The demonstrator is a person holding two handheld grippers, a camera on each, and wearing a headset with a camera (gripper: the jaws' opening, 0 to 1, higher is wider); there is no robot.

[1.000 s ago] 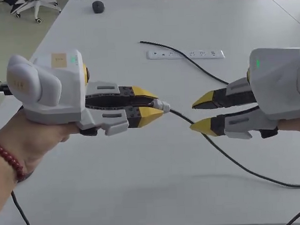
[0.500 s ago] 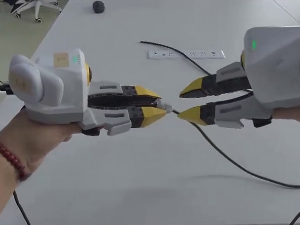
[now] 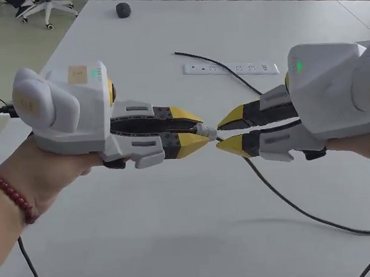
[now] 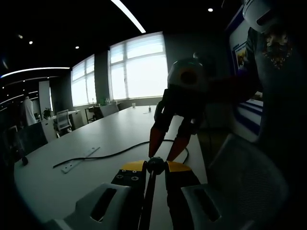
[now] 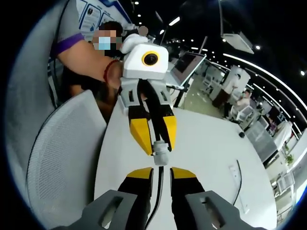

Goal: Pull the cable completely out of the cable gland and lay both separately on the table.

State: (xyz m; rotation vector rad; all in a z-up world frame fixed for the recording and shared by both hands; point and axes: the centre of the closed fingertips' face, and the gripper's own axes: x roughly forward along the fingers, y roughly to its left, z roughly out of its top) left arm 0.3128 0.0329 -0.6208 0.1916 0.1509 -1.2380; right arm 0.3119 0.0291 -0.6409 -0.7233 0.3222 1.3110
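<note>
The small pale grey plastic cable gland [image 3: 207, 133], round and ribbed, sits above the table, clamped between the yellow-tipped jaws of the left gripper [image 3: 202, 132]. The thin, smooth black cable [image 3: 284, 199] emerges from the gland's end and passes between the jaws of the right gripper [image 3: 220, 134]. These jaws straddle it just beside the gland with a gap showing on either side, not yet pinching. Beyond them the cable sags onto the matte white table [image 3: 175, 199]. A flat white power strip [image 3: 230, 68] lies farther back.
</note>
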